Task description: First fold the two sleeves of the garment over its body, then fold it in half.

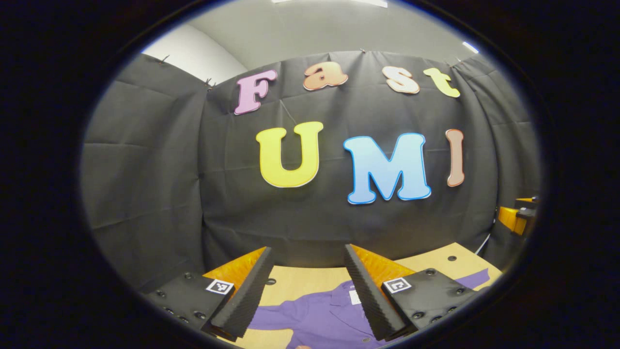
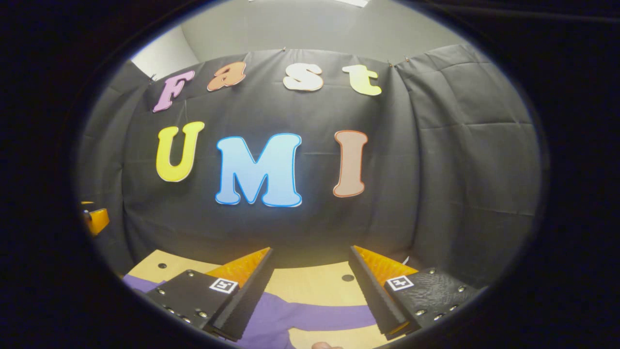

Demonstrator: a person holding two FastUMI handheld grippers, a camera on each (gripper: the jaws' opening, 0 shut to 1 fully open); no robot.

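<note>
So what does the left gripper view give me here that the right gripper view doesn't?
Left gripper view: the purple garment's collar area with a white tag, between the open left gripper's fingers.

Right gripper view: one sleeve stretched flat across the table, running past the open right gripper.

Both: the wooden table with dark holes, the garment lying unfolded and not gripped, each gripper held above it, and a glimpse of the other gripper at the view's edge.

The garment (image 1: 319,317) is plain purple, with a small white tag at the collar. The table (image 1: 310,281) under it is pale tan wood, dotted with dark holes.
</note>
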